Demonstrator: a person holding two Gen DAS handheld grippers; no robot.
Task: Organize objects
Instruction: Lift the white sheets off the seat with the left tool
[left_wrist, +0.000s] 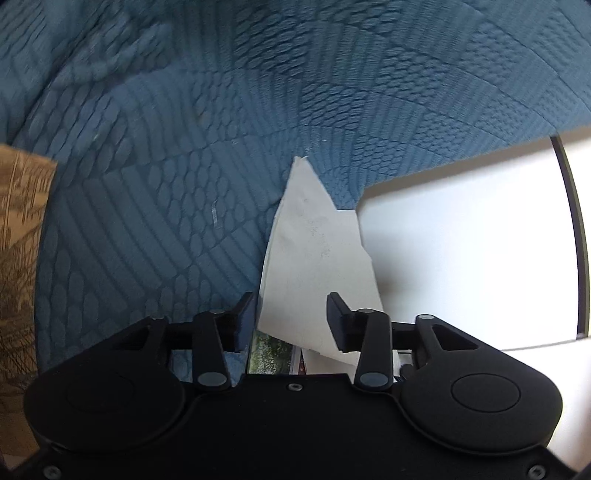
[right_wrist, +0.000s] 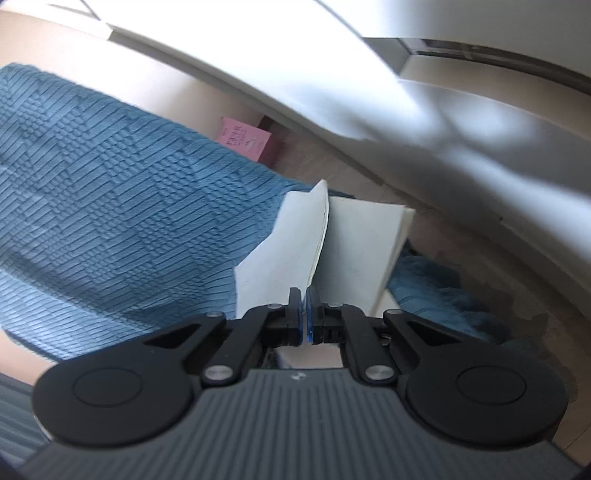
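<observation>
An open white book lies on a blue textured blanket (left_wrist: 166, 184). In the left wrist view my left gripper (left_wrist: 291, 314) is open, its jaws on either side of a raised white page (left_wrist: 314, 251), not touching it. In the right wrist view my right gripper (right_wrist: 304, 314) is shut on the lower edge of a raised page (right_wrist: 295, 240), with the flat right page (right_wrist: 358, 251) beside it. The blanket also shows in the right wrist view (right_wrist: 110, 184).
A brown patterned cushion (left_wrist: 18, 258) sits at the left edge. A bright white surface with a dark edge (left_wrist: 480, 240) lies to the right. A pink box (right_wrist: 245, 142) stands beyond the blanket by a pale wall. A white ledge (right_wrist: 295, 74) runs above.
</observation>
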